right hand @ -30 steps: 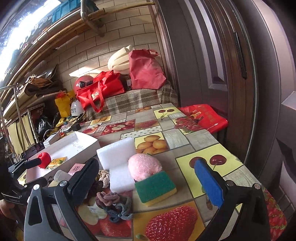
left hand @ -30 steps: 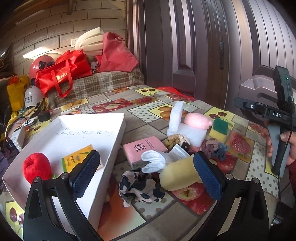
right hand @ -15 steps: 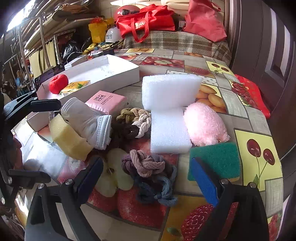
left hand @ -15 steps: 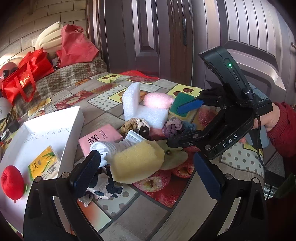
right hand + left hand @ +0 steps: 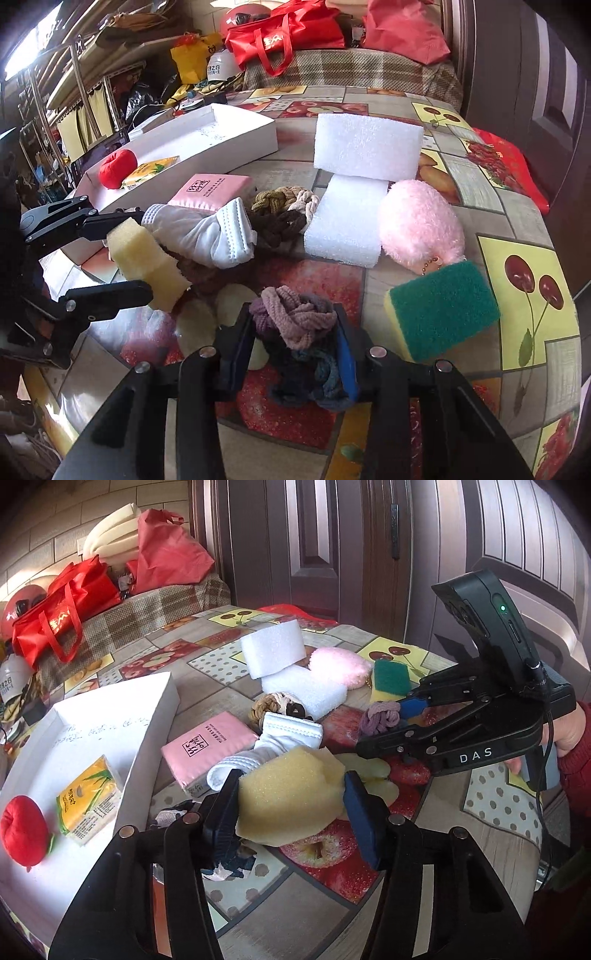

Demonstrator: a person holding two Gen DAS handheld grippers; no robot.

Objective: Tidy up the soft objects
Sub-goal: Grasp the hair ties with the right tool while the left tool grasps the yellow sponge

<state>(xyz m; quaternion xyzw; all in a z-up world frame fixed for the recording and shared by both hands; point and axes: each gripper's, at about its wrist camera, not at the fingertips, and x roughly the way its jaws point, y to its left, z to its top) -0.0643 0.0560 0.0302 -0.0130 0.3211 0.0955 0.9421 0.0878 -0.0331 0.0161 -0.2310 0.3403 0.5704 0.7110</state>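
Sponge point(image 5: 291, 794), yellow, sat pinched in our left gripper point(image 5: 290, 797), jaws closing, beside the white box point(image 5: 155, 716). Right gripper point(image 5: 295, 332) was clamped on the hair-tie bundle point(image 5: 295, 317) on the table point(image 5: 517, 206). Grasp step; next we judged: lift both, carry to the box.

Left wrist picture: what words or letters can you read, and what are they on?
"DAS": white letters on the black right gripper.
Pink packet: dark characters, too small to read.
White box: faint handwriting inside, unreadable.
Yellow packet: print too blurred.
Red bag: light characters, unreadable.
White bottle: dark characters, too small to read.
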